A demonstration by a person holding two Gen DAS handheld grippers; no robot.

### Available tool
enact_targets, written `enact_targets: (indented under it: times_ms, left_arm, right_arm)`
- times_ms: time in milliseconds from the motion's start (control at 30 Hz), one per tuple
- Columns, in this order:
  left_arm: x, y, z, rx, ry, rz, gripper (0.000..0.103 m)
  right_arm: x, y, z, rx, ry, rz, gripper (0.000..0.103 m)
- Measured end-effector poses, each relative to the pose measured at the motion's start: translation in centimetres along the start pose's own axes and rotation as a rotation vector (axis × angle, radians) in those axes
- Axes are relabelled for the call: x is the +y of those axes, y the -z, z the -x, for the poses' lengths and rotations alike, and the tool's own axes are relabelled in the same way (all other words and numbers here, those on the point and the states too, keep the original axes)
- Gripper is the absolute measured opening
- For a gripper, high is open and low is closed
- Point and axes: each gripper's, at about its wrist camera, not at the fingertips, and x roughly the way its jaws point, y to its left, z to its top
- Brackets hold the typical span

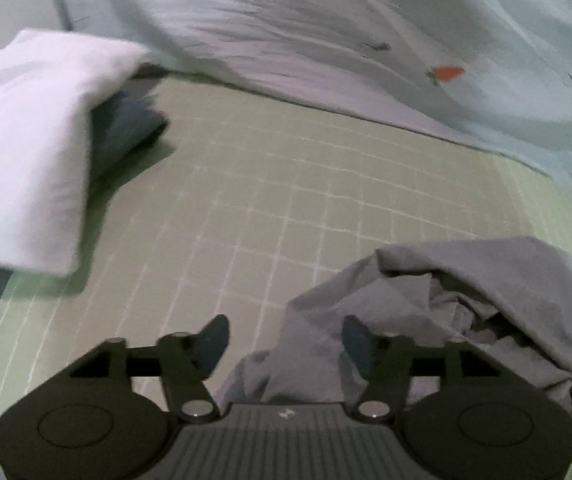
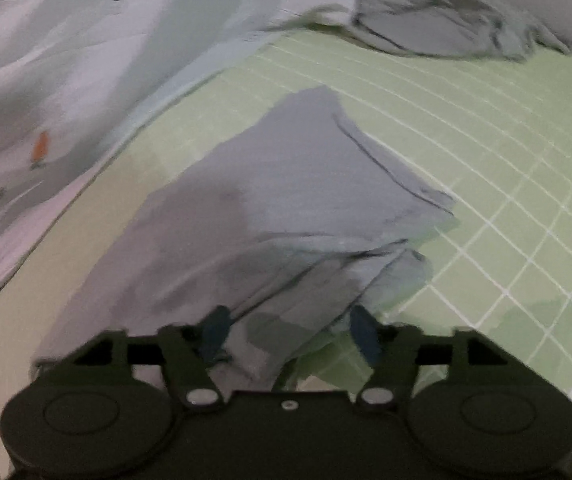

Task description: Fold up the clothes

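In the left wrist view a crumpled grey garment [image 1: 466, 304] lies on the green grid mat [image 1: 266, 184] at the lower right. A fold of it runs between the spread fingers of my left gripper [image 1: 286, 340], which is open, and neither pad presses on it. The right wrist view shows a grey garment [image 2: 286, 192] spread partly flat on the mat [image 2: 506, 168], with bunched folds at its near edge. Over that edge my right gripper [image 2: 290, 330] is open, cloth lying under and between its fingers without being pinched.
A white folded cloth or pillow [image 1: 26, 140] sits at the mat's left, with a dark blue folded garment [image 1: 126, 132] beside it. A pale bedsheet [image 1: 326, 20] with small prints surrounds the mat. Another crumpled grey garment [image 2: 438, 28] lies at the mat's far right corner.
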Motion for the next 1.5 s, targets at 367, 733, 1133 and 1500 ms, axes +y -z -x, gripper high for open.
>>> enact_targets:
  times_ms: [367,733,1133,1500]
  left_arm:
    - [-4.6,-1.4,-7.2,0.118,0.059,-0.185,0.077]
    - [-9.0,-2.6,-6.2,0.048,0.124,-0.339,0.079]
    - [-17.5,-1.1,-4.9,0.003,0.238,-0.572,0.083]
    - [-25.4,0.4,-8.7,0.049,0.341,-0.802,0.085]
  right_arm:
    - [-0.2,-3.3,-3.0,-0.054,0.108,-0.029,0.079]
    - [1.2,-7.9,-3.8,-0.132,-0.104,0.001,0.003]
    - [0.4,-9.0,0.4,-0.259,-0.045,0.066,0.048]
    - [-3.6,0.6,-0.8,0.071,-0.067,-0.094,0.073]
